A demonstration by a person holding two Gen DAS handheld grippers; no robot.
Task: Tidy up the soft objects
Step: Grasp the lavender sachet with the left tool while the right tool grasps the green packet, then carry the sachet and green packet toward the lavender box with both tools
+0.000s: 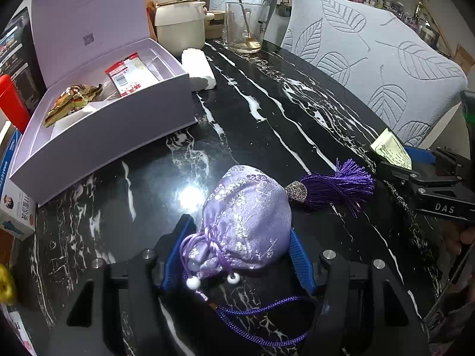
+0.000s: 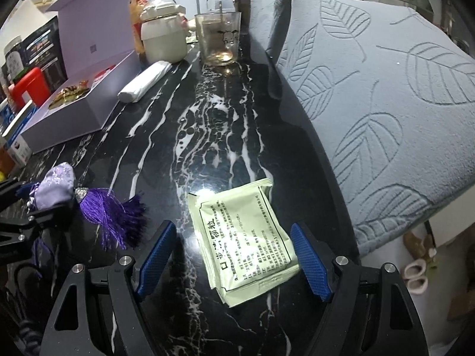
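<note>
Left claw [image 1: 237,252] clamps the shiny lilac brocade pouch [image 1: 246,216]; right claw [image 2: 234,255] stands apart around the flat green sachet [image 2: 243,237] on the veined black tabletop [image 2: 207,136].

In the left wrist view the pouch [image 1: 246,219] lies low centre on the table [image 1: 297,118], between the left gripper [image 1: 237,252] pads, its tassel [image 1: 335,187] to the right. The open box [image 1: 112,124] sits upper left, packets [image 1: 130,72] in it; a roll [image 1: 197,68] lies right of it, a pot [image 1: 179,20] and glass [image 1: 245,26] behind. In the right wrist view the sachet [image 2: 243,237] lies low centre between the right gripper [image 2: 234,258] pads, the chair [image 2: 386,103] at right
</note>
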